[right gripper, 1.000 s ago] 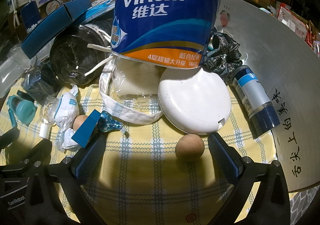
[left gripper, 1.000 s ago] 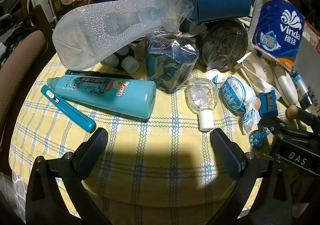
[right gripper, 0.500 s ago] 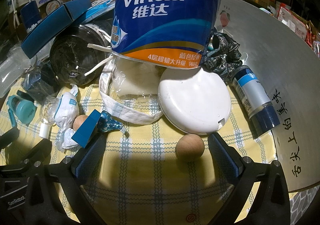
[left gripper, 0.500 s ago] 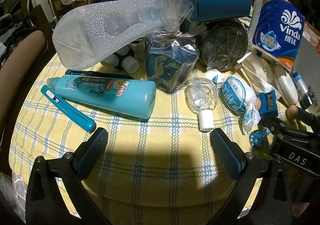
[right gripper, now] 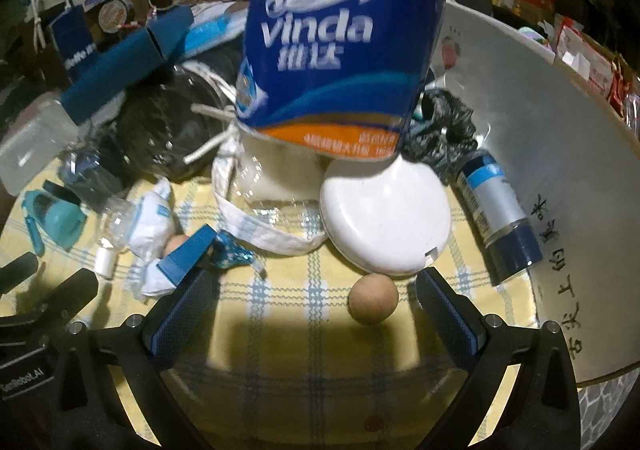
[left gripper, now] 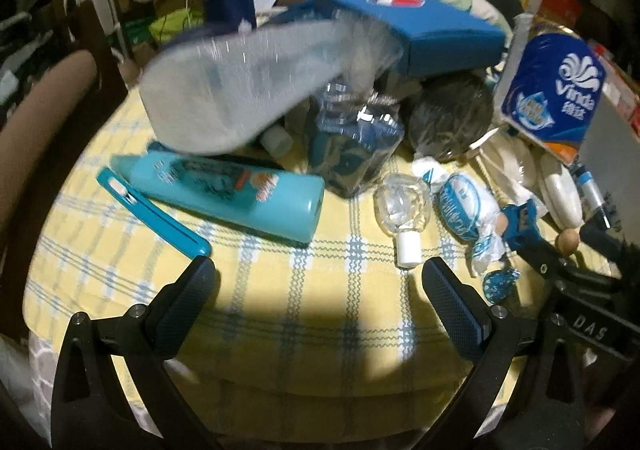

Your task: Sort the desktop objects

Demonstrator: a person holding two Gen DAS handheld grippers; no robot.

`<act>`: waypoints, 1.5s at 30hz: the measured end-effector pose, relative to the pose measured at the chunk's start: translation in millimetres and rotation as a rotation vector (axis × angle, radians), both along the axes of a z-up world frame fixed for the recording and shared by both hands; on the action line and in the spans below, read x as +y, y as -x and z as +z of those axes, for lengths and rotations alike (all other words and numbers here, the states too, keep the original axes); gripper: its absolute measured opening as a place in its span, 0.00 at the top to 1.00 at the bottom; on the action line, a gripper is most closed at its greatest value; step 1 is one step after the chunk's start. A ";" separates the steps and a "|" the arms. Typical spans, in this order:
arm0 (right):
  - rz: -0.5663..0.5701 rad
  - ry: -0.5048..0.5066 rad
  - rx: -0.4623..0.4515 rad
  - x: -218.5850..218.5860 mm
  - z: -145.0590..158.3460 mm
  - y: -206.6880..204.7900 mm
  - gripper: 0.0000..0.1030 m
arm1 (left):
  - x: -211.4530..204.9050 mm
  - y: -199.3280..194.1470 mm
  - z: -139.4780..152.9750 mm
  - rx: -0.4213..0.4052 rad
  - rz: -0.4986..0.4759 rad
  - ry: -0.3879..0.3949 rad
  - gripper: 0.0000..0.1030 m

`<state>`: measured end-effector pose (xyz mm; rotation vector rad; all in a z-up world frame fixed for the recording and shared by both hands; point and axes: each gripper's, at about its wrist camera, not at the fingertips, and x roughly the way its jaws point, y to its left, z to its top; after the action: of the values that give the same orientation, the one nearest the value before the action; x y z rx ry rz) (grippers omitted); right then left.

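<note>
Desktop objects: round tan wooden ball (right gripper: 373, 298) was set near the yellow checked tablecloth's (right gripper: 280, 290) front edge; left gripper (left gripper: 318, 292) and right gripper (right gripper: 316, 302) were held agape, empty.

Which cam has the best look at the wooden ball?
Right wrist: the wooden ball sits whole and unobstructed on the cloth between the open right claw fingers. The left wrist view shows it small near the right edge, behind the other claw.

A brown padded chair (left gripper: 44, 97) stands beside the yellow checked tablecloth (left gripper: 320, 290), with cardboard boxes (right gripper: 576, 53) behind.
</note>
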<state>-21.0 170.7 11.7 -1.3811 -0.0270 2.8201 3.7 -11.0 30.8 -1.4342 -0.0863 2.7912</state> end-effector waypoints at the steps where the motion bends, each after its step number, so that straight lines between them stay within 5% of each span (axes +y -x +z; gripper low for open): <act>1: 0.003 -0.003 0.007 0.3 4.2 -1.3 0.00 | 0.0 -1.6 3.8 0.009 -0.005 0.005 0.00; 14: 0.017 0.038 0.076 8.2 46.5 -3.5 0.00 | 0.4 -0.9 62.7 0.130 -0.075 0.013 0.00; 24: 0.011 0.138 0.122 27.4 77.6 33.6 0.00 | -1.1 23.4 89.4 0.190 -0.107 -0.001 0.00; 33: 0.005 0.219 0.146 38.3 83.3 59.7 0.00 | -1.3 74.6 99.7 0.149 -0.112 -0.104 0.00; 45: 0.017 0.175 0.174 33.1 77.2 81.5 0.00 | 28.1 155.9 84.3 -0.006 -0.087 -0.077 0.00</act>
<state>-102.5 203.8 88.9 -1.1595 0.2134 3.0080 -152.1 17.1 115.1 -1.3950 -0.1262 2.6837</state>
